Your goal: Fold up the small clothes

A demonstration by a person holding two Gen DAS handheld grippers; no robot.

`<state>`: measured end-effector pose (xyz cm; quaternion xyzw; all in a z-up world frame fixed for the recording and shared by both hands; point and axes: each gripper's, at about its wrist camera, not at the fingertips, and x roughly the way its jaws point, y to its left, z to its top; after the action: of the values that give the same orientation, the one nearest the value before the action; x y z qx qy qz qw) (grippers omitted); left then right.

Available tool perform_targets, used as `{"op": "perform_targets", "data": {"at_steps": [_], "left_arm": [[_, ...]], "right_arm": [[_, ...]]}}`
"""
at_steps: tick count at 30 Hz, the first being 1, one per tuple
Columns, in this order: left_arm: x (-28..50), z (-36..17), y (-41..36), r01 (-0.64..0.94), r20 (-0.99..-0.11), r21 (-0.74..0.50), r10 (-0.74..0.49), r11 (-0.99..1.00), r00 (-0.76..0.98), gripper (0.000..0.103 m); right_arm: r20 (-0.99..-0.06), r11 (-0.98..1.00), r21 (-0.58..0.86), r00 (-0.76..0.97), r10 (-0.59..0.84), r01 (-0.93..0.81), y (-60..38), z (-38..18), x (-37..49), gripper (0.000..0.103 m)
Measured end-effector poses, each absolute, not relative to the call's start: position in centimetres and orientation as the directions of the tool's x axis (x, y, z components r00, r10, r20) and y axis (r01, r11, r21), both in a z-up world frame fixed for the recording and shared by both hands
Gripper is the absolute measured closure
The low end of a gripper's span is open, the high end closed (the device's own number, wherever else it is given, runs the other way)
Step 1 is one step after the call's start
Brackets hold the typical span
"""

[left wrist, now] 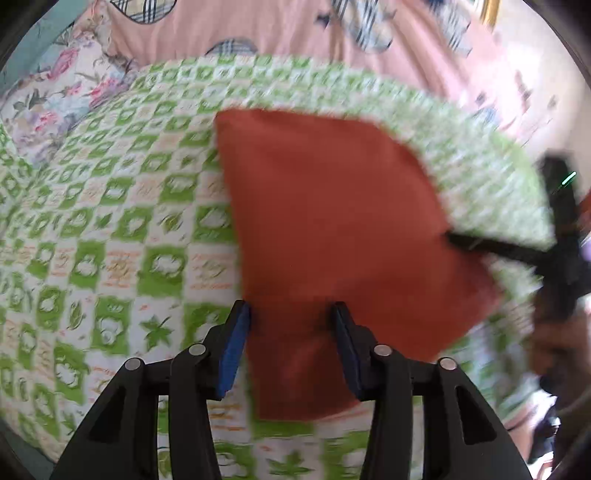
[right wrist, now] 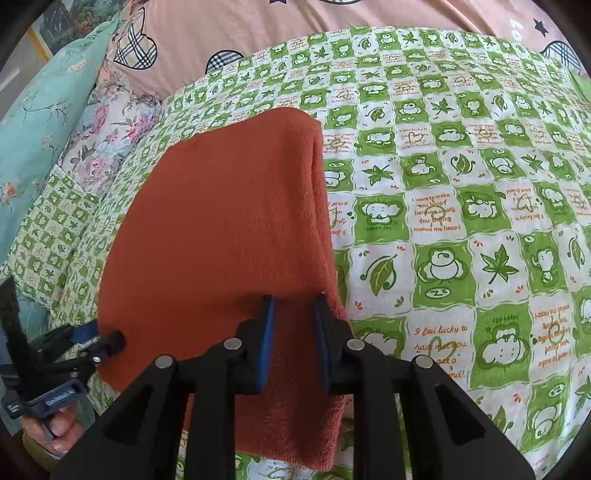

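An orange-red towel-like cloth (left wrist: pixel 332 206) (right wrist: pixel 221 229) lies folded flat on the green-and-white checked bed cover (right wrist: pixel 443 177), its thick folded edge on the right in the right wrist view. My left gripper (left wrist: pixel 291 314) stands open over the cloth's near left corner, with a strip of cloth filling the gap between the blue pads. The left wrist view is blurred. My right gripper (right wrist: pixel 295 314) is narrowly open over the near right folded edge, cloth showing between its pads. Each gripper shows in the other's view: left gripper (right wrist: pixel 110 338), right gripper (left wrist: pixel 480 247).
A pink sheet with plaid hearts (right wrist: pixel 229 33) lies beyond the checked cover. Floral pillows (right wrist: pixel 110 125) and a teal one (right wrist: pixel 44 110) sit at the far left. A hand (right wrist: pixel 62 432) holds the left gripper's handle. The cover (left wrist: pixel 110 221) spreads wide to the cloth's sides.
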<state>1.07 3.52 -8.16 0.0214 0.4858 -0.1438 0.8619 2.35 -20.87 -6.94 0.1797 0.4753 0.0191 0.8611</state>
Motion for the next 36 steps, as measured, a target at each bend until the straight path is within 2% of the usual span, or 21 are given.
{"op": "perform_targets", "data": {"at_steps": [4,11,15,17,19,21,28,36], "left_arm": [[1.4,-8.7,4.8,0.225,-0.854,-0.176,-0.263,0.958,0.450,0.051],[-0.6,-6.8,5.4,0.204,-0.850,-0.099,-0.189,0.974,0.491,0.052],[-2.3,-6.3,5.9,0.190,-0.849,-0.063,-0.153,0.980,0.506,0.045],[-3.2,-6.3,6.1,0.191,-0.849,-0.041,-0.135,0.981,0.511,0.042],[-4.4,-6.2,6.1,0.191,-0.846,0.007,-0.096,0.981,0.525,0.036],[-5.6,-6.1,6.2,0.198,-0.837,0.059,-0.060,0.978,0.544,0.022],[-9.3,-5.9,5.5,0.246,-0.826,0.136,-0.028,0.960,0.564,0.018],[-9.8,-5.5,5.3,0.242,-0.821,0.155,-0.011,0.958,0.571,0.016]], "right_arm": [[-0.806,0.936,0.324,0.558,0.196,0.140,-20.4,-5.6,0.9,0.080],[-0.787,0.936,0.328,0.584,0.197,0.127,-19.4,-2.7,-3.5,0.073],[-0.799,0.942,0.315,0.568,0.198,0.115,-18.2,-2.5,-5.9,0.069],[-0.811,0.945,0.306,0.551,0.198,0.111,-17.7,-2.8,-6.7,0.063],[-0.823,0.949,0.298,0.531,0.199,0.106,-17.1,-3.1,-7.5,0.039],[-0.829,0.955,0.281,0.526,0.190,0.097,-16.6,-3.2,-8.5,0.031],[-0.844,0.968,0.251,0.497,0.201,0.034,-15.3,-3.1,-10.5,0.017],[-0.849,0.973,0.230,0.492,0.193,0.015,-14.6,-3.2,-10.9,0.015]]}}
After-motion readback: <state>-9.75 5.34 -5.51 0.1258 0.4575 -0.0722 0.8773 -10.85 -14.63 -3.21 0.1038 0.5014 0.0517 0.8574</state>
